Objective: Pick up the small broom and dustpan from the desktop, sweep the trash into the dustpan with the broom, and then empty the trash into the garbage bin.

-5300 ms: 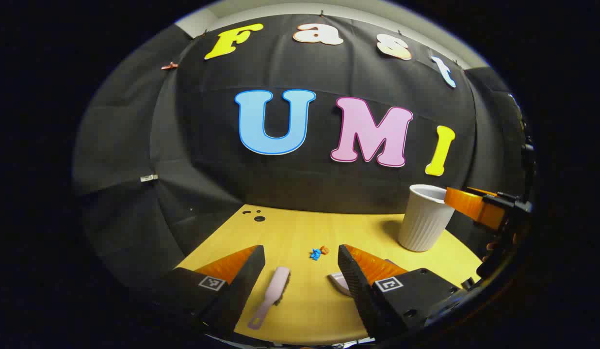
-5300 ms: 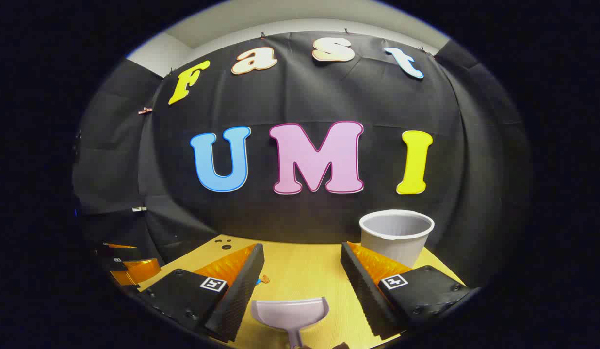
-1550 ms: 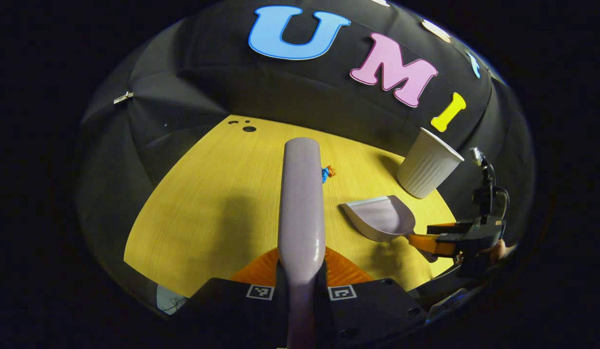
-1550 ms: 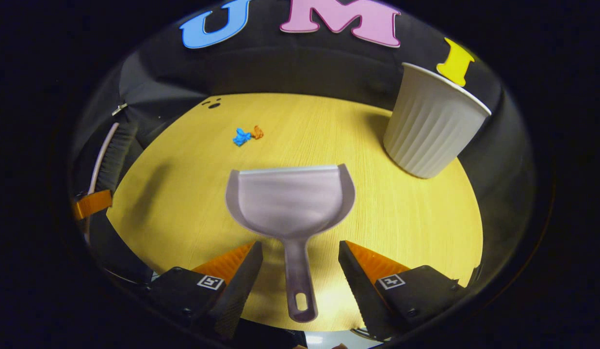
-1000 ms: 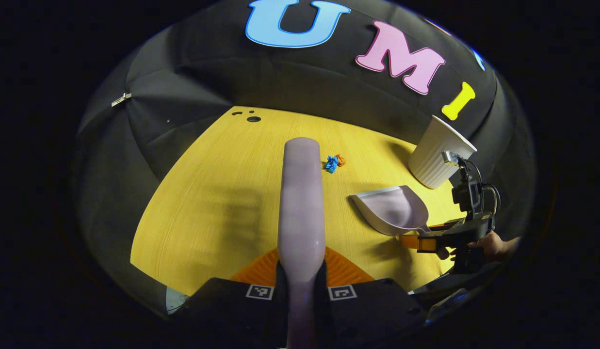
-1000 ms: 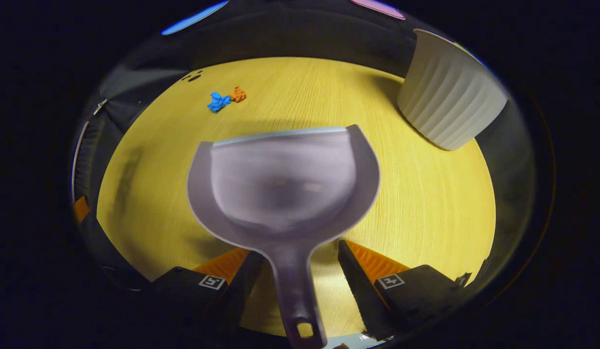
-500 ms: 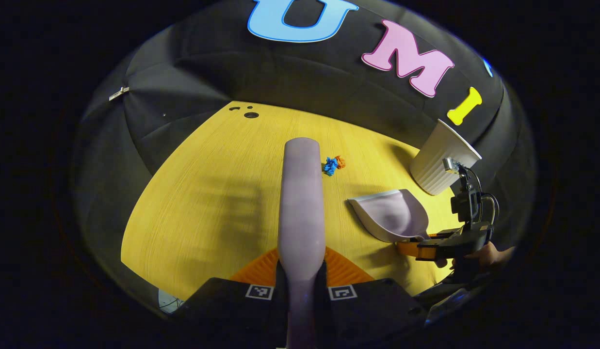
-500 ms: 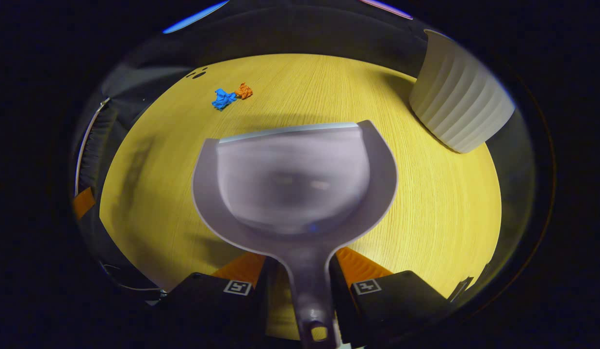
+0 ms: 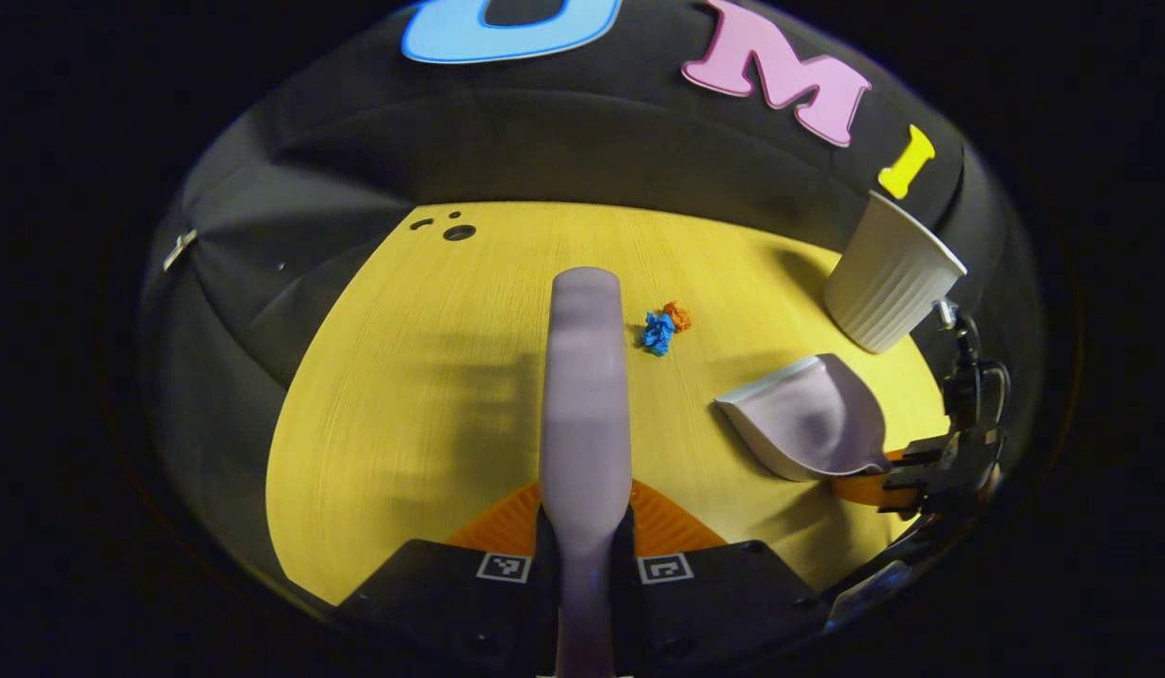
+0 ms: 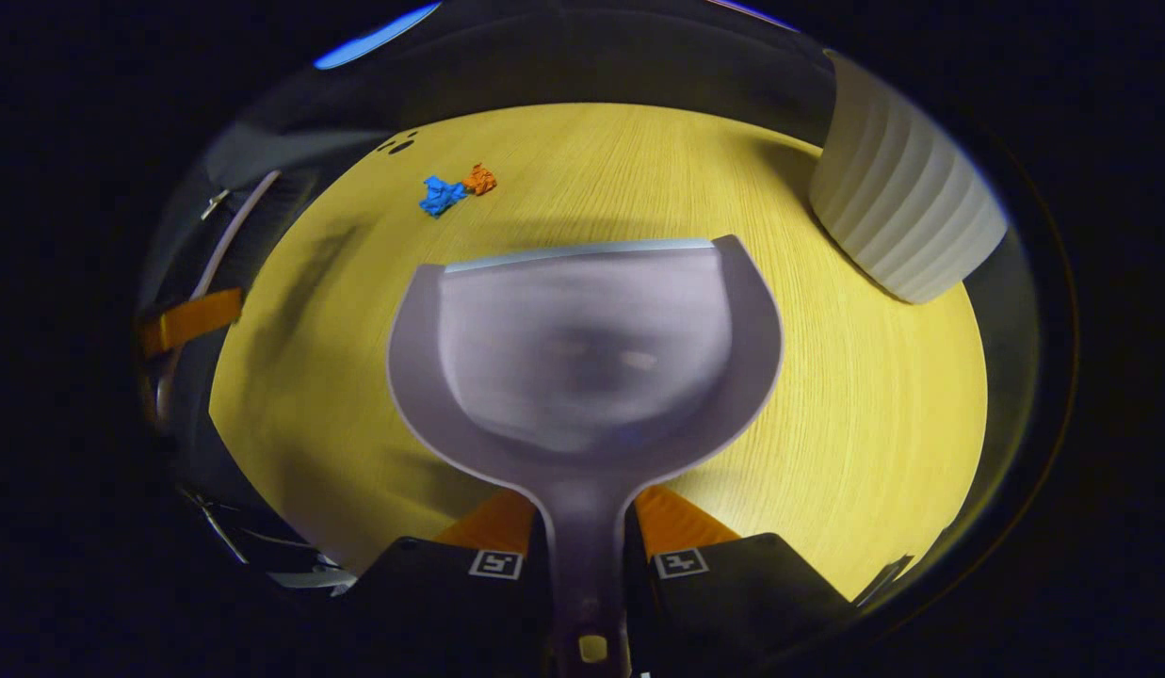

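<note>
Left hand-held gripper [image 9: 584, 527]: closed on broom [image 9: 585, 395] handle, both fingers pressing it. Broom pokes straight fwd above the surface [image 9: 431, 377]; head end is near the trash [image 9: 663, 326] in left gripper view.

Right hand-held gripper [image 10: 584, 546]: clamped on dustpan [image 10: 582, 358] handle, fingers tight on both sides. Pan mouth faces away from cam; it looks lifted off the surface, contact unclear. In left gripper view, dustpan [image 9: 808, 414] sits to the right, tilted, w/ right hand-held gripper [image 9: 907, 476] behind it.

Trash [image 10: 455, 190]: blue + orange crumpled bits, touching each other, on the surface beyond pan lip, to its left, well apart from it.

Bin [image 10: 907, 212]: white ribbed cup, far right on the surface. Bin [image 9: 891, 273] upright, beyond dustpan.
</note>
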A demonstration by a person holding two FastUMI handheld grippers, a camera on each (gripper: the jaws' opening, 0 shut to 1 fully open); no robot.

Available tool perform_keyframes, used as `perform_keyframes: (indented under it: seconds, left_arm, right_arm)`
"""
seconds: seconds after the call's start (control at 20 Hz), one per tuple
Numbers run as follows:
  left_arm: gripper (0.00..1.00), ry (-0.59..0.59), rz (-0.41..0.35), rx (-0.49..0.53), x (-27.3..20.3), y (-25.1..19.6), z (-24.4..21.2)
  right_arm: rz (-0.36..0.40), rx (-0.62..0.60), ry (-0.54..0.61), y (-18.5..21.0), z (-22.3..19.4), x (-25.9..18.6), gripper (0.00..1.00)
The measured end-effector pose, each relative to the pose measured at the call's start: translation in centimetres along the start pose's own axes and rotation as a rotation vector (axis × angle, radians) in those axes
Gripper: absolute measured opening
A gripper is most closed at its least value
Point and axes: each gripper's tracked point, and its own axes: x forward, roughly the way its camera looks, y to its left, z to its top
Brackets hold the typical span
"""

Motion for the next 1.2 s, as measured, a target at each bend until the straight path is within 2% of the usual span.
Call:
perform_keyframes:
  seconds: [0.1, 0.2, 0.4, 0.45, 0.6, 0.65, 0.7, 0.75, 0.8, 0.85, 0.9, 0.95, 1.0, 1.05, 1.2]
  left_arm:
    - [0.27, 0.039, -0.027, 0.04, 1.8, -0.2, 1.3]
    - [0.27, 0.051, -0.017, 0.125, 3.7, 0.3, 3.3]
    - [0.27, 0.1, -0.017, 0.253, 7.9, 0.1, 6.1]
    - [0.27, 0.126, -0.025, 0.288, 8.9, -0.2, 6.5]
    - [0.27, 0.184, -0.038, 0.428, 11.5, -1.0, 7.5]
    - [0.27, 0.19, -0.044, 0.475, 12.1, -1.4, 8.0]
    - [0.27, 0.196, -0.054, 0.525, 12.5, -1.7, 8.4]
    - [0.27, 0.209, -0.058, 0.579, 13.0, -1.9, 8.8]
    - [0.26, 0.224, -0.065, 0.627, 13.5, -2.1, 9.0]
    - [0.26, 0.235, -0.087, 0.664, 13.8, -2.8, 9.0]
    - [0.27, 0.248, -0.113, 0.699, 14.1, -3.7, 8.9]
    - [0.27, 0.264, -0.135, 0.731, 14.2, -4.4, 8.6]
    - [0.27, 0.279, -0.158, 0.753, 14.2, -4.9, 8.5]
    - [0.27, 0.287, -0.181, 0.76, 14.2, -5.7, 8.2]
    - [0.27, 0.307, -0.251, 0.741, 13.8, -8.6, 7.3]
  right_arm:
    - [0.017, -0.009, 0.001, -0.2, 0.5, -0.6, 0.36]
    - [0.026, -0.032, -0.003, -0.7, 1.0, -0.9, 0.35]
    - [0.021, -0.144, -0.045, -2.8, 2.4, -2.7, 0.35]
    - [0.025, -0.166, -0.045, -3.1, 2.5, -2.7, 0.4]
    - [0.04, -0.213, -0.026, -3.5, 2.3, -2.2, 0.31]
    - [0.045, -0.219, -0.016, -3.7, 2.0, -2.1, 0.4]
    - [0.05, -0.223, -0.012, -3.8, 1.8, -2.0, 0.31]
    - [0.055, -0.228, -0.012, -3.8, 1.8, -2.0, 0.31]
    - [0.061, -0.235, -0.011, -4.0, 1.5, -1.8, 0.35]
    - [0.065, -0.246, -0.008, -4.1, 1.3, -1.5, 0.4]
    - [0.069, -0.259, -0.003, -4.3, 1.0, -1.3, 0.35]
    - [0.071, -0.271, 0.004, -4.7, 0.8, -1.0, 0.35]
    - [0.08, -0.275, 0.009, -4.8, 0.5, -0.8, 0.31]
    - [0.089, -0.264, 0.013, -4.7, 0.3, -0.7, 0.35]
    - [0.095, -0.244, 0.012, -5.2, -0.5, 0.0, 0.35]
